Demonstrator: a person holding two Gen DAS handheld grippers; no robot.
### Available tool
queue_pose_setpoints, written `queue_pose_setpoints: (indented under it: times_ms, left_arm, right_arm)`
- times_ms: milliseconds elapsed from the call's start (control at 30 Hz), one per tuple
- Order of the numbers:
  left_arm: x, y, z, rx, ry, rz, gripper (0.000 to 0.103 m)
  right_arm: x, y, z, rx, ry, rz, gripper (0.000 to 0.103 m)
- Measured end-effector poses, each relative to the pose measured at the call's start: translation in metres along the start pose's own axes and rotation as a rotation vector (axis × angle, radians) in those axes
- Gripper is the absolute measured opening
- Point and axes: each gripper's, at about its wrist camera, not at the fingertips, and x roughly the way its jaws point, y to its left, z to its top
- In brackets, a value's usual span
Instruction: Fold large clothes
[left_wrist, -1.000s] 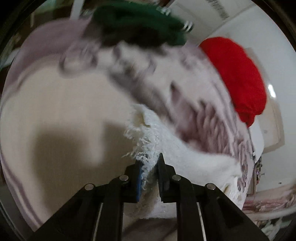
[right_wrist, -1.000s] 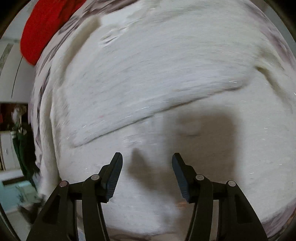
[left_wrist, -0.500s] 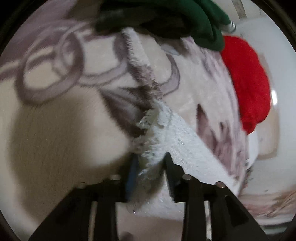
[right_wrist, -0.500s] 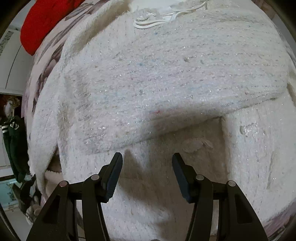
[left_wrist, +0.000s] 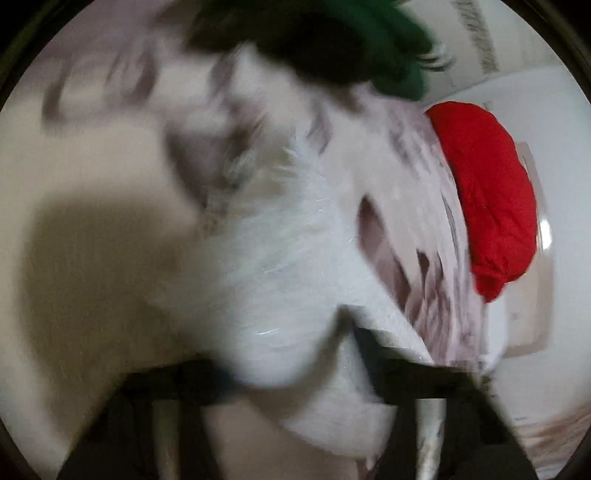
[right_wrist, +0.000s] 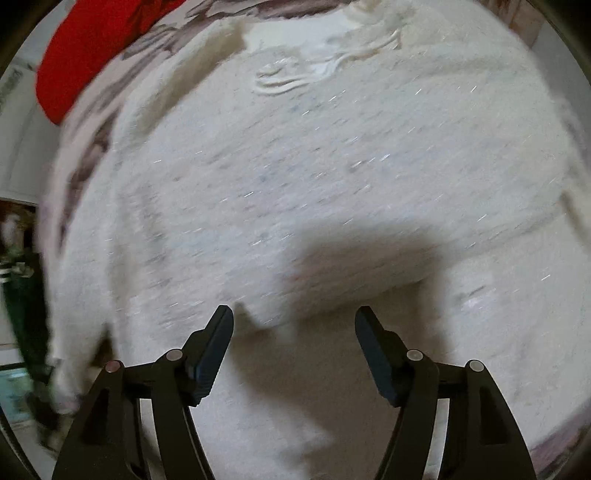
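A fluffy white sweater lies spread on a patterned blanket, with one fold laid across it. My right gripper is open and empty, just above the sweater's lower part. In the blurred left wrist view, a white sweater edge bulges between the fingers of my left gripper, whose jaws stand wide apart. The cloth covers the fingertips, so I cannot tell whether they touch it.
A red garment lies at the blanket's far edge; it also shows in the right wrist view. A dark green garment lies beyond the sweater. White walls lie past the bed.
My left gripper's jaws have spread apart from the sweater edge that they pinched. My right gripper has shifted over the sweater, still open. Both views are blurred by motion.
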Motion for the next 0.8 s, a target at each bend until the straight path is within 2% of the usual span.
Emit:
queue_pose_setpoints:
  times_ms: [100,200,267,300,367,467,533,600,633,700,733,800]
  left_arm:
    - [-0.016,-0.039,-0.004,0.149,-0.086,0.036,0.011]
    - [-0.047,-0.087,-0.025,0.339,-0.151,0.056,0.01]
    - [-0.064,-0.121,-0.042,0.459,-0.178,0.063,0.01]
    - [-0.063,-0.141,-0.047,0.508,-0.185,0.063,0.01]
    - [-0.076,-0.188,-0.079,0.643,-0.185,0.037,0.01]
    - [-0.085,-0.252,-0.141,0.805,-0.144,-0.035,0.01]
    - [-0.085,-0.294,-0.196,0.899,-0.092,-0.092,0.01]
    - [-0.082,-0.33,-0.252,0.949,-0.021,-0.177,0.01]
    - [-0.077,-0.354,-0.295,0.996,0.037,-0.211,0.01]
    - [-0.064,-0.383,-0.36,1.042,0.124,-0.27,0.009]
    - [-0.056,-0.393,-0.386,1.066,0.161,-0.279,0.009]
    - [-0.035,-0.41,-0.445,1.107,0.247,-0.294,0.01]
  right_arm:
    - [-0.007,-0.011,-0.005,-0.029,-0.031,-0.165,0.07]
    - [-0.015,-0.025,-0.01,-0.086,-0.075,-0.257,0.07]
    - [-0.018,-0.037,-0.013,-0.083,-0.072,-0.231,0.07]
    - [-0.022,-0.051,-0.017,-0.065,-0.063,-0.179,0.07]
    - [-0.032,-0.071,-0.025,-0.044,-0.059,-0.128,0.07]
    - [-0.059,-0.124,-0.046,-0.008,-0.063,-0.067,0.07]
    - [-0.073,-0.167,-0.055,0.031,-0.054,-0.04,0.07]
    - [-0.085,-0.216,-0.059,0.076,-0.04,-0.029,0.07]
    - [-0.089,-0.238,-0.053,0.101,-0.034,-0.028,0.07]
    - [-0.103,-0.301,-0.068,0.166,-0.021,-0.034,0.07]
    - [-0.102,-0.306,-0.049,0.191,-0.015,-0.041,0.07]
    - [-0.106,-0.351,-0.057,0.24,-0.005,-0.052,0.07]
